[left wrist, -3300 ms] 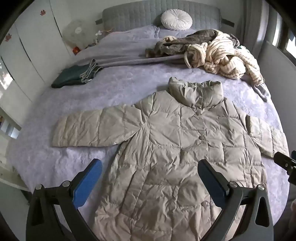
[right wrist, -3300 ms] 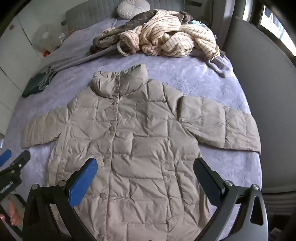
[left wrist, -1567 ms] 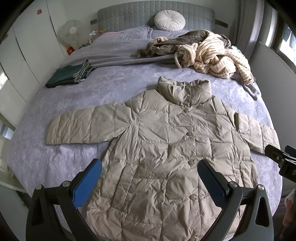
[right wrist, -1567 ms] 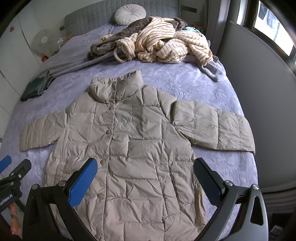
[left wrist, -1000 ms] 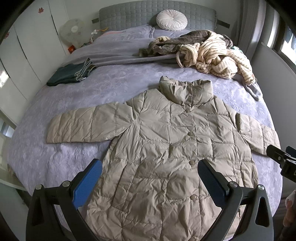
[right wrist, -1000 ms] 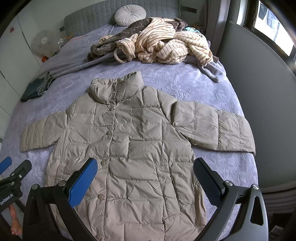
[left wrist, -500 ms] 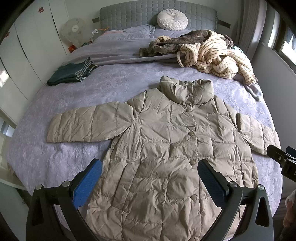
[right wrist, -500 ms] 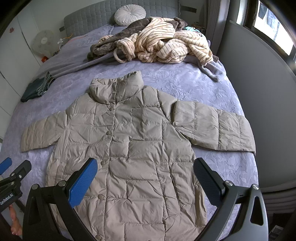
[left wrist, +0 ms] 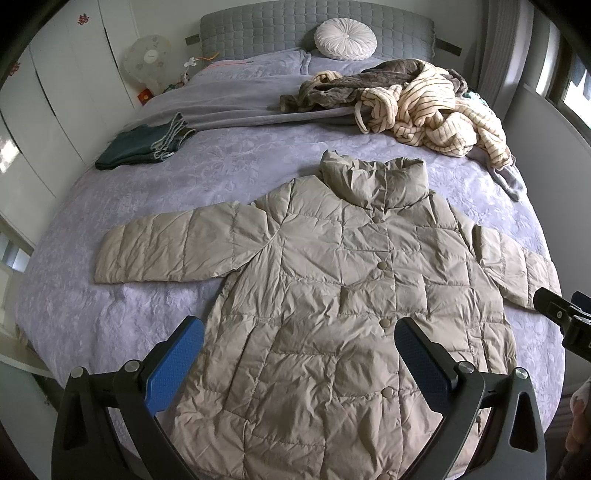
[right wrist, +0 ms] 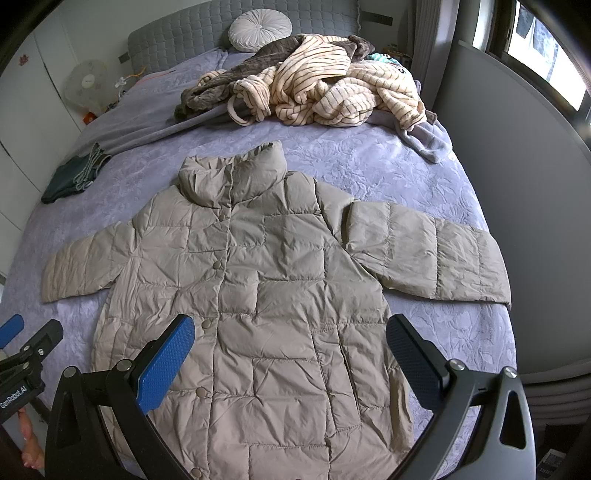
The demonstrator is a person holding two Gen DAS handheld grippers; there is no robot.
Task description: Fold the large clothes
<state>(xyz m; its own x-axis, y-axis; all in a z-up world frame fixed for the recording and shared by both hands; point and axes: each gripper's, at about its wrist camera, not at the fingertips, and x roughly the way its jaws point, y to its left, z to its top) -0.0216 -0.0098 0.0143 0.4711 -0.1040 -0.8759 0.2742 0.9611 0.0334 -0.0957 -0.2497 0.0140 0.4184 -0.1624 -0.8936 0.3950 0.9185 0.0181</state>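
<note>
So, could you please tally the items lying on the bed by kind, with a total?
Puffer coat: 1
Striped robe in a heap: 1
Brown fleece garment: 1
Folded dark green garment: 1
Round white cushion: 1
Total: 5; the heap may hide more.

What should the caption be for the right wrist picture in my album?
Open right gripper hovers over a beige puffer coat spread flat on the purple bed.

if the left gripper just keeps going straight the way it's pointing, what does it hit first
Most likely the puffer coat spread flat on the bed: the left gripper, jaws open, points at its buttoned front. Depth is unclear.
</note>
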